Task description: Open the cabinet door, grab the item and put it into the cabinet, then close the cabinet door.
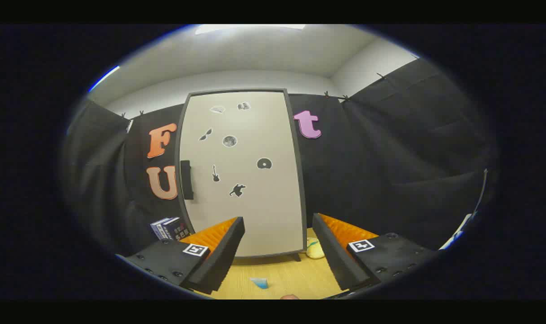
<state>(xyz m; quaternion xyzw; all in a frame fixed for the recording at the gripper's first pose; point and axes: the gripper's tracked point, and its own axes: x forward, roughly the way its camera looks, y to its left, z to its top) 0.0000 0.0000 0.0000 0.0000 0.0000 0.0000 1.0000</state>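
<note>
A tall cabinet (250, 180) with a pale door in a dark frame stands on the wooden table (295, 274), straight ahead beyond my fingers. Its door is closed and bears several small dark stickers. A dark vertical handle (186, 179) sits on the door's left edge. My gripper (278, 227) is open, with nothing between the fingers, some way short of the door. A small pale rounded item (314, 249) lies on the table by the cabinet's right foot, just inside my right finger. A small blue item (259, 282) lies on the table between the fingers, nearer to me.
A couple of dark boxes (170, 228) stand on the table left of the cabinet's base, behind my left finger. Black cloth walls close in the booth on the left, back and right.
</note>
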